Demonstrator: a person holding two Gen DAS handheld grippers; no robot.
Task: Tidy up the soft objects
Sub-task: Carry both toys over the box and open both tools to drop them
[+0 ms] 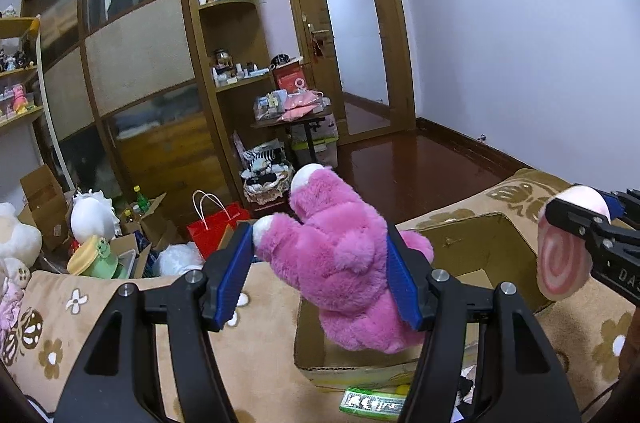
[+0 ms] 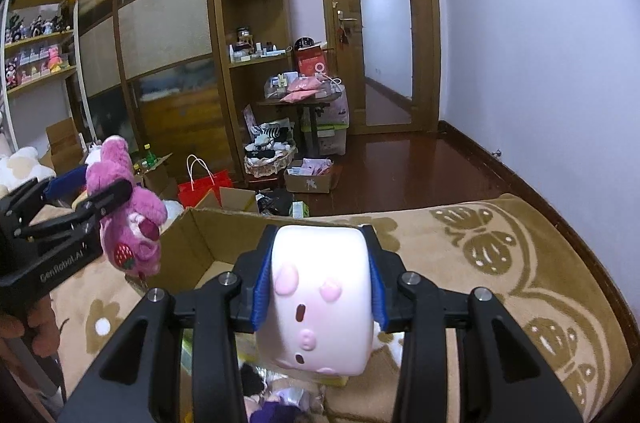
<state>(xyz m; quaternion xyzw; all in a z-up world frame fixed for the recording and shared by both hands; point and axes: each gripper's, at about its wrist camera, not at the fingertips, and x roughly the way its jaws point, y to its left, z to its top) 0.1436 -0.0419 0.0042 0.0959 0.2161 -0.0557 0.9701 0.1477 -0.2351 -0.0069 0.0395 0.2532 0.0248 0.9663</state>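
Pink plush bear [image 1: 344, 263]: held in the air over the cardboard box [image 1: 480, 243], clamped across its body by the left gripper [image 1: 320, 263]. Legs stick up past the fingers; the rest sags below them.
Left jaws: closed on the bear, blue pads sunk into the fur on both sides. Fur bulges around the pads.
White squishy roll [image 2: 320, 299]: in the right gripper [image 2: 318, 287], raised above the near edge of the same box. Pale, with pink blobs on its face and a pink swirl on its end, seen from the left wrist view.
Right jaws: closed on the roll across its width; its sides dent slightly at the pads.
Cardboard box: open-topped, sitting on the tan flowered blanket [image 2: 500, 263]. Interior mostly bare from here, as far as I can see.
Handling, bear: judged light and very soft. Compresses a lot, so a grip on the torso holds best; a limb alone would likely stretch and swing.
Handling, roll: judged light and springy. Smooth skin may slip if pinched near an end; a mid-body hold looks right.
Fragility: neither should mind a short drop into the box.
Step in hand: probably carrying both toys to the box for release.
Other soft things: white plush toys [image 1: 16, 239] on the left, beyond the blanket, not yet gathered.
Risk: the bear's hanging bulk could catch the box rim on the way down.
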